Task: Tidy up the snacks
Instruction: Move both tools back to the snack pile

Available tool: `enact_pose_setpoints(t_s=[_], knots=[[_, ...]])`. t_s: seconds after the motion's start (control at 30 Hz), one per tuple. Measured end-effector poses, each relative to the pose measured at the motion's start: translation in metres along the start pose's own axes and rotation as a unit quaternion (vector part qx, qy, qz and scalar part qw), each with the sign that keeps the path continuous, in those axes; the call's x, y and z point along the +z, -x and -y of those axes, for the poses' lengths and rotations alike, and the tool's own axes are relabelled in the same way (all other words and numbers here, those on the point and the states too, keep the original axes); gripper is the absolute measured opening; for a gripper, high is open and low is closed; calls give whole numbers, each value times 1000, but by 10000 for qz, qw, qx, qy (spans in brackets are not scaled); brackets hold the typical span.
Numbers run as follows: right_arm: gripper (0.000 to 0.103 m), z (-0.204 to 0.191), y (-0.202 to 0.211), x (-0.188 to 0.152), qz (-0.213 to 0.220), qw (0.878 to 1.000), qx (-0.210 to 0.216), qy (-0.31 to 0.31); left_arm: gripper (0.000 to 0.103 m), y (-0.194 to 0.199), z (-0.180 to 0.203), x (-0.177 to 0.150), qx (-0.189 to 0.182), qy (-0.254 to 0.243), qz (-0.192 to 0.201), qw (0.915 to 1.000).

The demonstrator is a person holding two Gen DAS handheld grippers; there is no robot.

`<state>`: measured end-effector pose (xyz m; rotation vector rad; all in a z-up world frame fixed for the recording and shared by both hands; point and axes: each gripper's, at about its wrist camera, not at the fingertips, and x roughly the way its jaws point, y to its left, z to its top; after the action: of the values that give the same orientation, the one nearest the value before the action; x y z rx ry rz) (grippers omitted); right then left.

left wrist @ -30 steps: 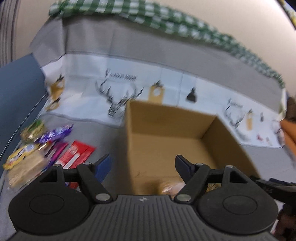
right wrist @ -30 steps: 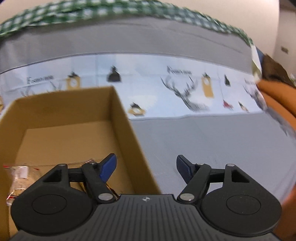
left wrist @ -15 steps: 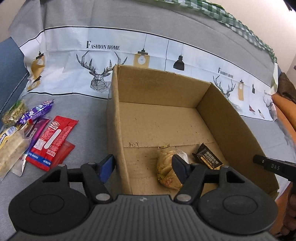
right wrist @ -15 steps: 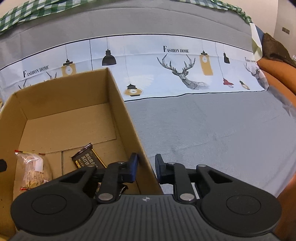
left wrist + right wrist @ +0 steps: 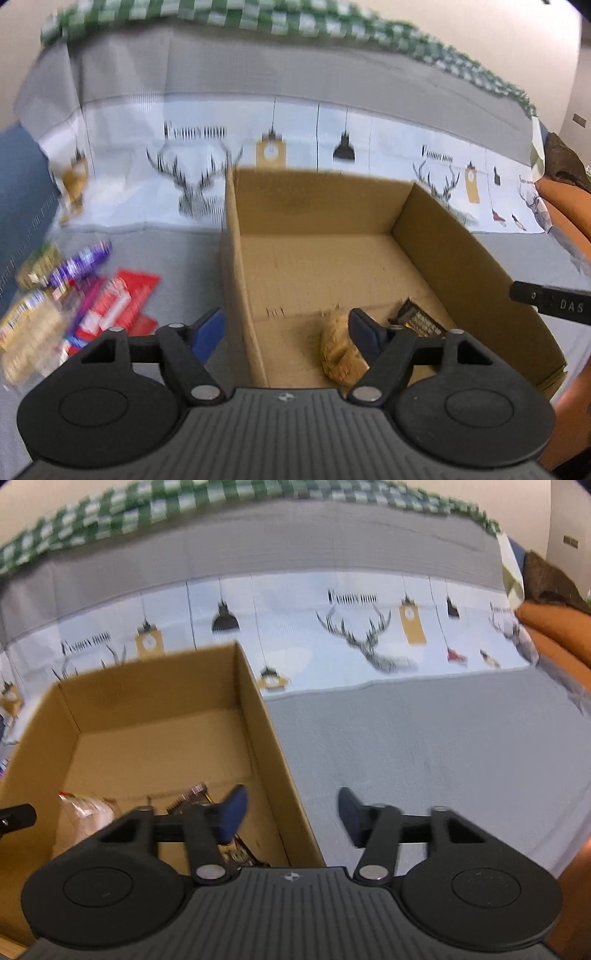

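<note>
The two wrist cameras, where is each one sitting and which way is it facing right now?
Left wrist: sits on the left hand-held gripper, open, straddling the cardboard box's left wall; looks forward at the box and the snack pile; the other gripper's tip shows at right.
Right wrist: sits on the right hand-held gripper, open, straddling the box's right wall; faces box and grey cloth.
Shared: the box, the dark bar wrapper, the deer-print cloth.
</note>
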<state>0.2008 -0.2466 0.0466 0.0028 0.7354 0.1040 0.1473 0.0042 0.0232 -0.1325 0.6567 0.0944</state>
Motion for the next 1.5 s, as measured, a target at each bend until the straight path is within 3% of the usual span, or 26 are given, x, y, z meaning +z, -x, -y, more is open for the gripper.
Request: enact_pose_setpoints(t_s=[0.23, 0.33, 0.47, 0.57, 0.63, 0.73, 0.8, 0.9, 1.0, 1.13, 1.27, 1.4, 1.5], knots=[[63, -16, 24, 1, 612, 9974, 198, 320, 89, 40, 17, -8, -137, -663, 967, 9930], [67, -22, 34, 0, 900, 9951, 177, 368, 89, 51, 25, -14, -186, -898, 1061, 9901], [78, -29, 47, -3, 1156, 9926, 215, 318, 90, 62, 27, -23, -233, -1070, 890, 9900], [78, -36, 56, -4, 1304, 9905, 308, 310, 89, 79, 23, -25, -334, -1191, 953, 9877], [78, -41, 61, -5, 1385, 9891, 373, 326, 86, 91, 21, -21, -329, -1390, 1023, 9844], [77, -48, 68, -5, 1481, 9872, 506, 298, 72, 105, 14, -14, -396, -1642, 1103, 9794], [75, -55, 71, -6, 1481, 9869, 598, 208, 53, 111, 6, -10, -495, -1697, 1068, 9784], [65, -68, 78, -9, 1506, 9853, 804, 42, 35, 115, -11, -9, -602, -1786, 952, 9775], [50, -84, 85, -14, 1555, 9815, 1119, 43, 27, 118, -29, -17, -529, -1901, 897, 9762], [39, -112, 93, -21, 1643, 9739, 1525, 366, 26, 119, -59, -34, -377, -1931, 756, 9775], [33, -143, 95, -29, 1629, 9679, 1752, 771, 26, 126, -96, -46, -129, -1662, 767, 9830], [33, -170, 100, -35, 1639, 9587, 2119, 951, 26, 118, -140, -66, 264, -587, 605, 9961], [33, -190, 104, -42, 1595, 9512, 2396, 1114, 26, 129, -173, -60, 606, 508, 911, 9927]])
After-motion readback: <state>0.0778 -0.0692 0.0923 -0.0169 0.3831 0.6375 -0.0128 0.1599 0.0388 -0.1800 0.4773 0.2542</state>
